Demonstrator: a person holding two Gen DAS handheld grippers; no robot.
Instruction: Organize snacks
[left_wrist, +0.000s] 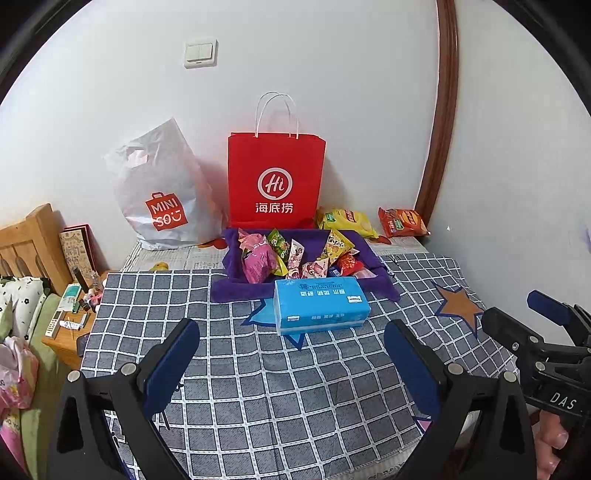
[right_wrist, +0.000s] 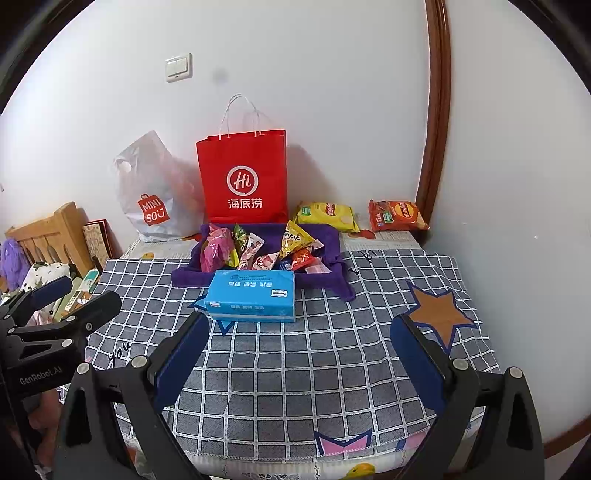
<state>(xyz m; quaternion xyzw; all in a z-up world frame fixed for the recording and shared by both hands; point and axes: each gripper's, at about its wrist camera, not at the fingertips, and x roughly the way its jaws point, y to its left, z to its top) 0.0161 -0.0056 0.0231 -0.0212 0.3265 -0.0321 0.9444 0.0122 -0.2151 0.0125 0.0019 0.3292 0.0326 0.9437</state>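
Hovering above the near edge of the table, the left gripper (left_wrist: 291, 354) had its jaws spread wide, with nothing between its blue pads (left_wrist: 171, 365) but the grey checked tablecloth (left_wrist: 258, 387) below. The right gripper (right_wrist: 299, 354) stood just as wide apart over the same cloth and held nothing; neither gripper touched any object. In the left wrist view the right gripper showed at the right edge, with fingertips of the person's hand (left_wrist: 554, 439) under it.

The snacks sat at the far middle of the table: a heap of small packets (left_wrist: 295, 254) lay in a purple cloth tray (left_wrist: 236, 284), among them a pink pouch (left_wrist: 256, 258), a green one and a yellow one (left_wrist: 337, 243). A blue tissue pack (left_wrist: 319, 304) lay flat just in front of the tray, touching its near edge. Behind the tray a red paper bag (left_wrist: 275, 177) stood upright against the white wall, and a grey MINISO plastic bag (left_wrist: 162, 192) leaned beside it on the left. Right of the red bag, a yellow chip bag (left_wrist: 345, 221) and a red chip bag (left_wrist: 402, 221) lay flat near the corner, apart from each other. A wooden bedside stand (left_wrist: 66, 332) with small items stood left of the table.
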